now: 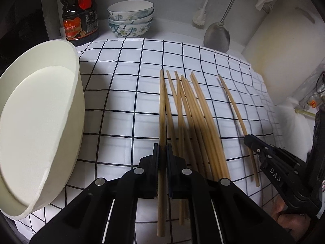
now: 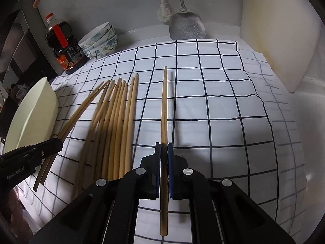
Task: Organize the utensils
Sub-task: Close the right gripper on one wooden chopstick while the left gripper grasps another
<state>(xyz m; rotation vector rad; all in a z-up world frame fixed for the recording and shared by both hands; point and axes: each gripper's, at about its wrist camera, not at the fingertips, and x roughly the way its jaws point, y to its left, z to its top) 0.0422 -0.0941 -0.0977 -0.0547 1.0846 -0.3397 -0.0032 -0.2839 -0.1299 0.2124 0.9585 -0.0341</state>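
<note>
Several bamboo chopsticks (image 1: 195, 118) lie side by side on a white checked cloth (image 1: 126, 93); they also show in the right wrist view (image 2: 115, 122). My left gripper (image 1: 162, 148) is shut on one chopstick (image 1: 162, 105) at the pile's left side. My right gripper (image 2: 164, 147) is shut on a single chopstick (image 2: 164, 105) right of the pile, and shows in the left wrist view (image 1: 248, 139). A cream paper bucket (image 1: 38, 126) lies tilted at the left, its opening toward me; it shows in the right wrist view (image 2: 30, 113).
At the back stand a soy sauce bottle (image 1: 80, 12) and stacked floral bowls (image 1: 130, 18). A steel spatula (image 1: 217, 34) and a brush (image 1: 200, 17) hang on the wall. A white cutting board (image 1: 284, 46) leans at the right.
</note>
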